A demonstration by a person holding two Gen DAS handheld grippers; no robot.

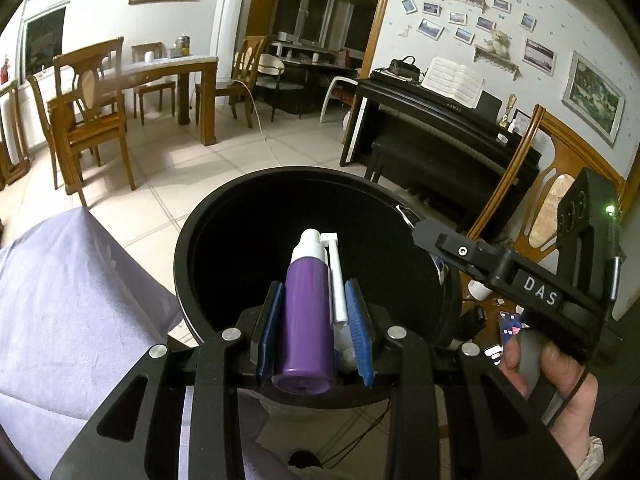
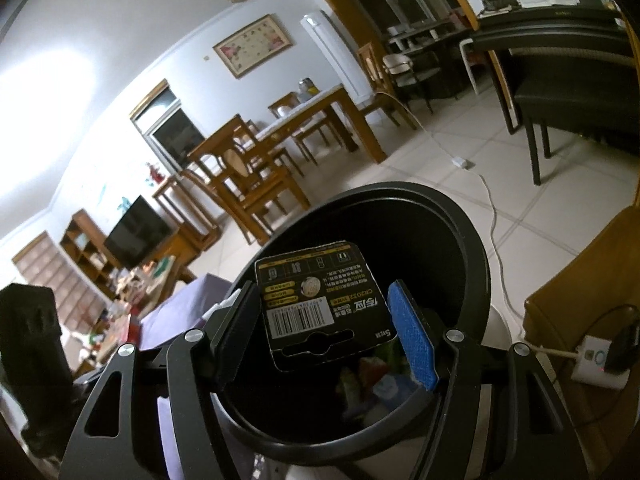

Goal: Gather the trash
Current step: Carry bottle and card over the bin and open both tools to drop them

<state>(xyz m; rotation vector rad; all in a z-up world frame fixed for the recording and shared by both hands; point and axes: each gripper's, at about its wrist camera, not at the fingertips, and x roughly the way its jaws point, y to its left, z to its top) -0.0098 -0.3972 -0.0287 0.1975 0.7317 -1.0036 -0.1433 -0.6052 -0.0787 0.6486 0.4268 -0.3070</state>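
Note:
My left gripper (image 1: 314,316) is shut on a purple spray bottle (image 1: 306,320) with a white nozzle, held over the open black trash bin (image 1: 200,240). My right gripper (image 2: 324,320) is open over the same bin (image 2: 460,232); a black battery card (image 2: 320,304) hangs between the blue pads (image 2: 412,336), touching the left finger and apart from the right pad. Some trash lies at the bin's bottom (image 2: 380,384). The right gripper's body also shows at the bin's right rim in the left wrist view (image 1: 520,276).
A lilac cloth (image 1: 72,300) covers the surface left of the bin. A black piano (image 1: 440,128) and wooden chair (image 1: 552,184) stand to the right, a dining table with chairs (image 1: 120,92) behind. A white cable (image 2: 492,216) and socket (image 2: 596,360) lie on the tiled floor.

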